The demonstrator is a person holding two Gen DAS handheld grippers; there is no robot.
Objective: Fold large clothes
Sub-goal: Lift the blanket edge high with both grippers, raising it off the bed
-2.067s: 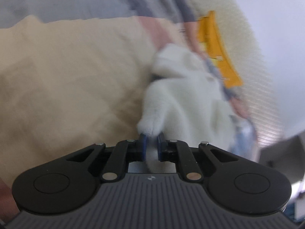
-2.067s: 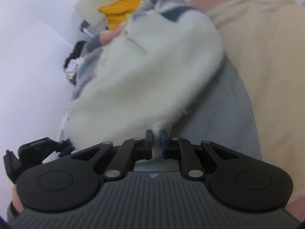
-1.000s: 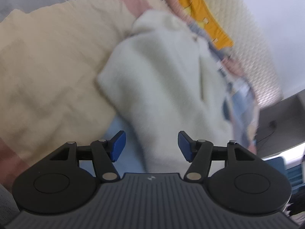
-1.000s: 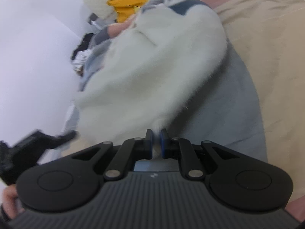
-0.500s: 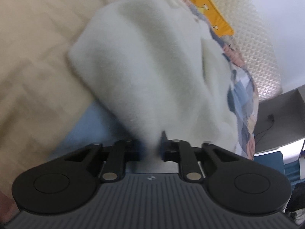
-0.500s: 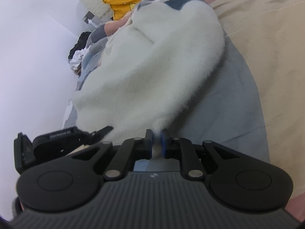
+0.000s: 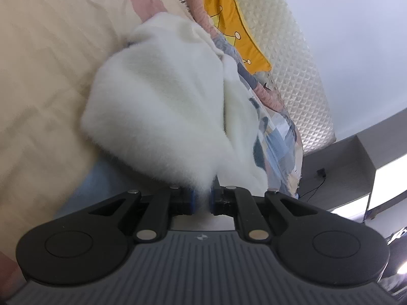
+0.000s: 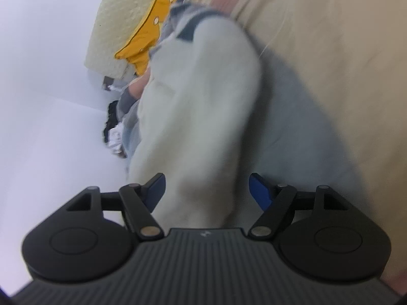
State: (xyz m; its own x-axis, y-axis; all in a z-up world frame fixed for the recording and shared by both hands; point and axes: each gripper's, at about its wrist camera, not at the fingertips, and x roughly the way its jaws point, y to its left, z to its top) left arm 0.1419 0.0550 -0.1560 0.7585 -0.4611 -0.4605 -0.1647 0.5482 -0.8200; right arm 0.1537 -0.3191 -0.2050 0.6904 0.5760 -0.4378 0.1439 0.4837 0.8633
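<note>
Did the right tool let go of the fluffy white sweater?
Yes. The right tool was pinched shut on the fluffy white sweater; now its blue pads stand wide apart, with the sweater loose between them on the bedspread.

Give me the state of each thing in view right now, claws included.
Left claw: shut on the fleece's edge.
Right claw: open, fleece lying between its fingers, not gripped.
Fleece: white, bunched in a heap on the bed.
Bed: covered in a beige patchwork quilt, wrinkled.
Yellow pillow: lying against the quilted headboard.
</note>
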